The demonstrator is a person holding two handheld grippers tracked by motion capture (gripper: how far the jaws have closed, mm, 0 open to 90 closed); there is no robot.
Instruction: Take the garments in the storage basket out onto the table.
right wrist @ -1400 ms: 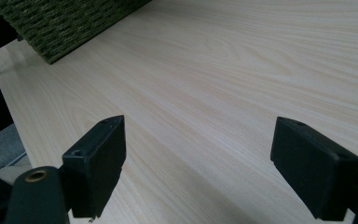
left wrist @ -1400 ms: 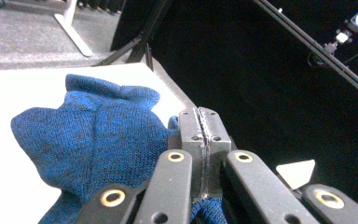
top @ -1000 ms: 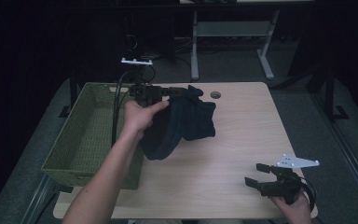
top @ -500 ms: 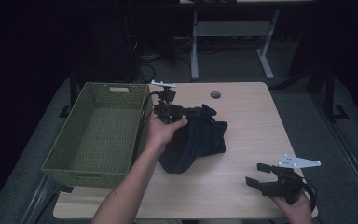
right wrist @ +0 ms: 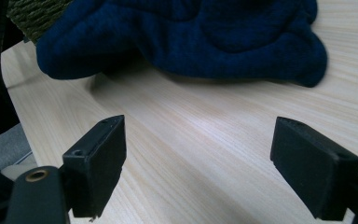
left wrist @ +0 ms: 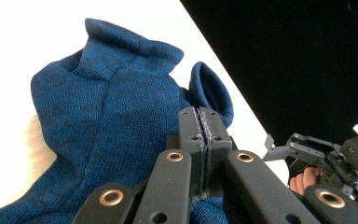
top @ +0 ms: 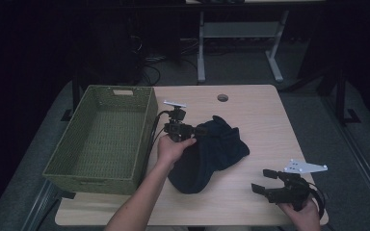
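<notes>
Left gripper point(left wrist: 204, 140) first: its jaws are pressed tight together, and a thin edge of the blue knit garment point(left wrist: 107, 116) runs right through the seam between them, so that's a firm pinch on the fabric. In the high view the left gripper point(top: 195, 130) sits at the top left edge of the garment point(top: 212, 154), the person's left hand point(top: 172, 149) wrapped around the body just below it, the cable looping off beside the basket.

The garment lies bunched on the counter point(top: 255, 115), just right of the green woven basket point(top: 101, 137), a rumpled dark heap with a collar or cuff standing up at the far side.

Over to the right gripper point(right wrist: 198, 154): jaws spread wide, nothing between them but bare pale wood. It sits low over the counter point(right wrist: 205, 140), pointing at the near edge of the garment point(right wrist: 191, 37), apart from it. From above, the right gripper point(top: 267, 182) is at the near right corner of the counter, held in the right hand point(top: 301, 211), with its grey three-cornered plate point(top: 304, 167) on top.

A small round hole point(top: 222, 97) marks the counter's far side.
</notes>
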